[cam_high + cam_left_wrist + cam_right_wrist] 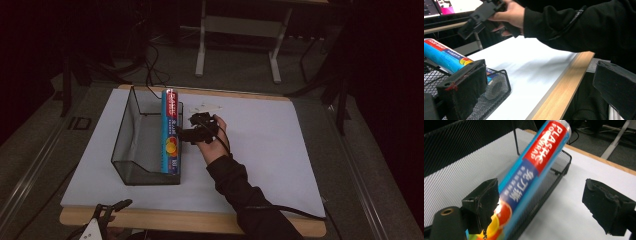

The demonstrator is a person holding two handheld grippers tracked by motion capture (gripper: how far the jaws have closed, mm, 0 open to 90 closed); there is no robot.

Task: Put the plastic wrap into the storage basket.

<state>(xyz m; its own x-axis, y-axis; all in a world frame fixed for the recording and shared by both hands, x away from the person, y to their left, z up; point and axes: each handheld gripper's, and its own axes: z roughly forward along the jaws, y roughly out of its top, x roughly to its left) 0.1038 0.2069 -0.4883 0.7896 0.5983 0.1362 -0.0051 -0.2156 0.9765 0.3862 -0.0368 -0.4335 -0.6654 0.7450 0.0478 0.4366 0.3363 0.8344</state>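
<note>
Since your right gripper (pixel 187 131) is the nearer one, jaws spread wide and holding nothing, the plastic wrap box (pixel 531 177) lies just to its left, resting along the mesh basket's (pixel 125 135) right rim, long axis running away from you, while your left gripper (pixel 112 210) idles released at the table's (pixel 280 150) near edge.

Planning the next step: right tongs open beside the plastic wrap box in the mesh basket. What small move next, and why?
Probably draw the right tongs back a little from the plastic wrap box. Its jaws stand wide open, and the box lies along the low front wall of the mesh basket, unheld. It looks placed, though whether it sits stable there is hard to tell. The left tongs wait at the table's near edge.
</note>
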